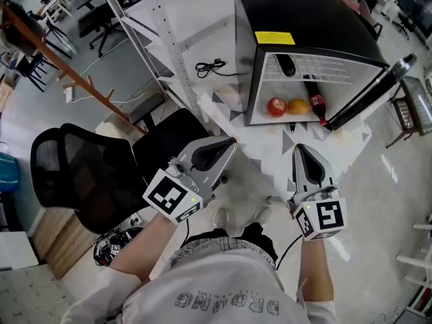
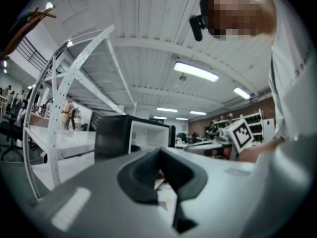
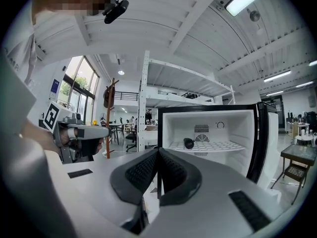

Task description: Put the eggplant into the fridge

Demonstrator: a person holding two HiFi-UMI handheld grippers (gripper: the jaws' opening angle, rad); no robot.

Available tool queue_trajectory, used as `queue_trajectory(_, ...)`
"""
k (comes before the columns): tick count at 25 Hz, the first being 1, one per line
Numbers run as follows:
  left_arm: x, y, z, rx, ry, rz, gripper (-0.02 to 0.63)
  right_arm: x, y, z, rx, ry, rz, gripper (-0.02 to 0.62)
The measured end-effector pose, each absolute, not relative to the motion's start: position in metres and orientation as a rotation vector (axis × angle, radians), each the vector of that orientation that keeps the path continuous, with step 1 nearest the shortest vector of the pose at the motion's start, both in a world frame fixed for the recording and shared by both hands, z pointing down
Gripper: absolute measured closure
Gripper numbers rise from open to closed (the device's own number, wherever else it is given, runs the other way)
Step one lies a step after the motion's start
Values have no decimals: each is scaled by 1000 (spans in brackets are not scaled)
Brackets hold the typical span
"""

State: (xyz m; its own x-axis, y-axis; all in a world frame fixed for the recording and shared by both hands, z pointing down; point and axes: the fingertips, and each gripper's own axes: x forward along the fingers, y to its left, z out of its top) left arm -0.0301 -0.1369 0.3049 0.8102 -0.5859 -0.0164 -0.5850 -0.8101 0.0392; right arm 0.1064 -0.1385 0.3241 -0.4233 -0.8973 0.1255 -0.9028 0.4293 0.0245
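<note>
The small black fridge [image 1: 297, 19] stands on the floor ahead with its door [image 1: 368, 93] swung open to the right. A dark eggplant [image 1: 285, 65] lies on the white upper shelf; the right gripper view shows the eggplant [image 3: 188, 143] at the shelf's left. My left gripper [image 1: 229, 142] and right gripper [image 1: 297, 147] hover side by side short of the fridge, both pointing toward it. In their own views, the left gripper [image 2: 159, 157] and the right gripper [image 3: 158, 155] are each shut, the pads meeting with nothing between them.
On the fridge floor lie a red apple [image 1: 275, 106], an orange [image 1: 298, 106] and a cola bottle [image 1: 316, 101]. A black office chair [image 1: 74, 174] sits at my left, a white metal rack [image 1: 169, 52] behind it. A black cable [image 1: 210, 67] lies by the fridge; a small table [image 1: 405, 113] stands right.
</note>
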Motion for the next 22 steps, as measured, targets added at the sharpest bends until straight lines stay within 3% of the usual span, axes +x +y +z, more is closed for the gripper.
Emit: queue_trajectory(22,-23,-143,306,2962,-950,-36,598,112,-142,327,1591,-2534,71,592)
